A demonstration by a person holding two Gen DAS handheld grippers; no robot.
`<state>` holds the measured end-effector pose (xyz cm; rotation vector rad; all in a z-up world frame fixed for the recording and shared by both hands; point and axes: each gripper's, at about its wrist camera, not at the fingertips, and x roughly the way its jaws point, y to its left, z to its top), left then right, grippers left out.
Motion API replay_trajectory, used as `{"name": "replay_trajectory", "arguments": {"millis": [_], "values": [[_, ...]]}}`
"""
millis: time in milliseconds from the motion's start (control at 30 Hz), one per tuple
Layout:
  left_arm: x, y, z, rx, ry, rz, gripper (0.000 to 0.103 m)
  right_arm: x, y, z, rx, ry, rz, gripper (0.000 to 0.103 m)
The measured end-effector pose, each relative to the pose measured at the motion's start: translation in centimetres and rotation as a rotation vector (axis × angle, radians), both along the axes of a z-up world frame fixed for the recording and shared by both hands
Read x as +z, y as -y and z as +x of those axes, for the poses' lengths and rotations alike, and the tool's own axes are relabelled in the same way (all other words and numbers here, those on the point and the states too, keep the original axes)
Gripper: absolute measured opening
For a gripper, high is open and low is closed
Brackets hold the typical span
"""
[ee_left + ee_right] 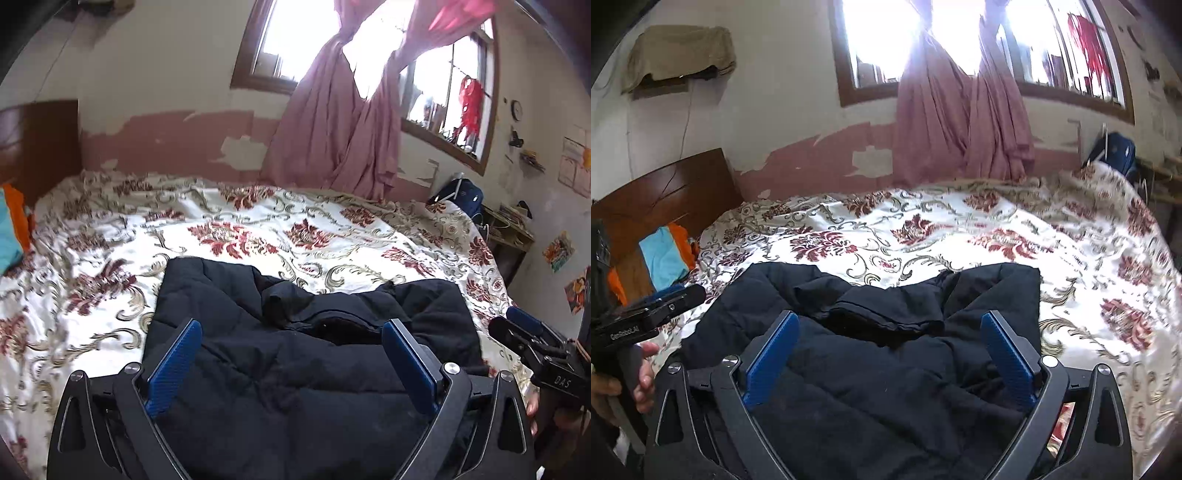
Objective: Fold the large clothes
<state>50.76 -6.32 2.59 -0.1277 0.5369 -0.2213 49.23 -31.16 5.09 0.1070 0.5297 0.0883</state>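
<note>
Both grippers are hovering with jaws spread wide and empty: the left gripper [291, 363] and right gripper [890, 356] over the black padded jacket [295, 332] lying on the floral bedspread [258, 229]. The jacket's near edge is being cut off behind the gripper frames, and its dark folds are perhaps hiding a collar.

Bed [258, 221] with floral cover in white, red and tan fills mid-frame. Brown wooden headboard [661, 199] at left; teal and orange cloth [665, 258] against it. Wall [166, 74] off-white above, pink below, paint peeling in patches. 2 brown-framed windows [280, 40], overexposed by daylight. Pink curtains [332, 129] tied between them. Wall shelf [679, 55] draped in tan cloth. Clock [516, 109] and posters [557, 251] at right. Blue bag [461, 194] beside wooden side table [511, 230].
</note>
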Motion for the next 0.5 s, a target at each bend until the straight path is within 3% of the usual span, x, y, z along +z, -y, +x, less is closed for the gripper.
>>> {"name": "replay_trajectory", "arguments": {"millis": [200, 500], "values": [[1.9, 0.5, -4.9, -0.027, 0.051, 0.065, 0.100, 2.6, -1.3, -4.3, 0.024, 0.041, -0.007, 0.098], [3.9, 0.0, -11.8, -0.026, 0.109, 0.094, 0.102, 4.1, -2.7, -10.1, 0.050, 0.077, -0.024, 0.101]]}}
